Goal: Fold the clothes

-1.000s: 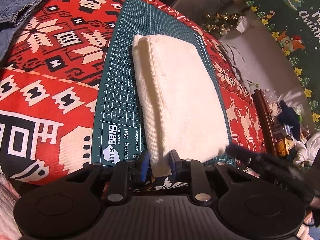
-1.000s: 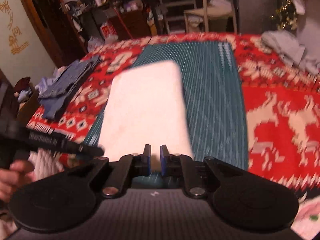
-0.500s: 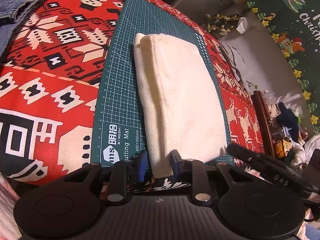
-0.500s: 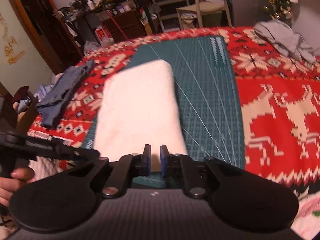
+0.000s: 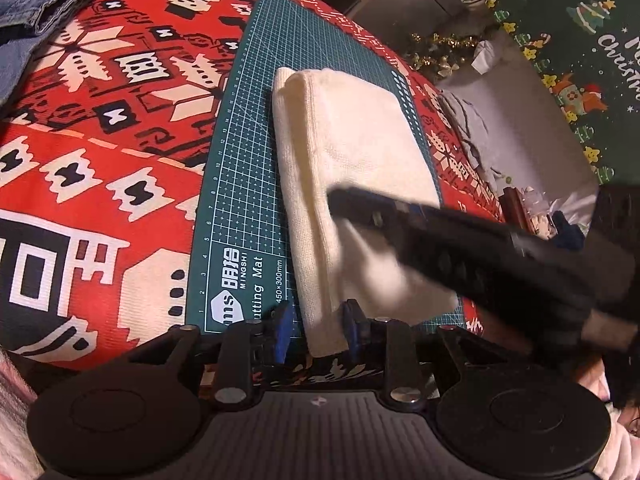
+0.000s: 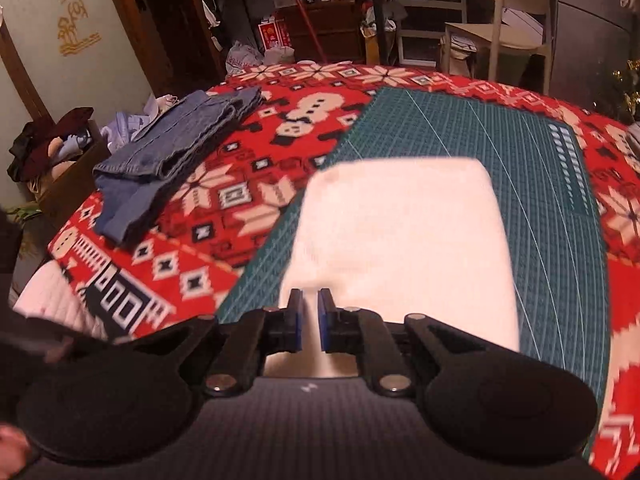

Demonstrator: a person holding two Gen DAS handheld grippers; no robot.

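Cream-white terry cloth (image 5: 360,184), already folded into a thick narrow rectangle, lies lengthwise on the green gridded cutting mat (image 5: 240,184) over the red patterned blanket (image 5: 100,140); a folded blue denim garment (image 6: 176,152) sits at ten o'clock of it, so most folding looks done. Left gripper (image 5: 316,326) straddles the cloth's six o'clock corner, jaws just eased apart, pads barely off it. Right gripper (image 6: 310,320) hovers over the near end, jaws nearly together and gripping nothing (perhaps one last fold remains).

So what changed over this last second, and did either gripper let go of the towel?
The left gripper has been opening, easing off the white towel's near corner. The right gripper, nearly shut and empty, swung in over the towel. The towel stays folded on the green mat.
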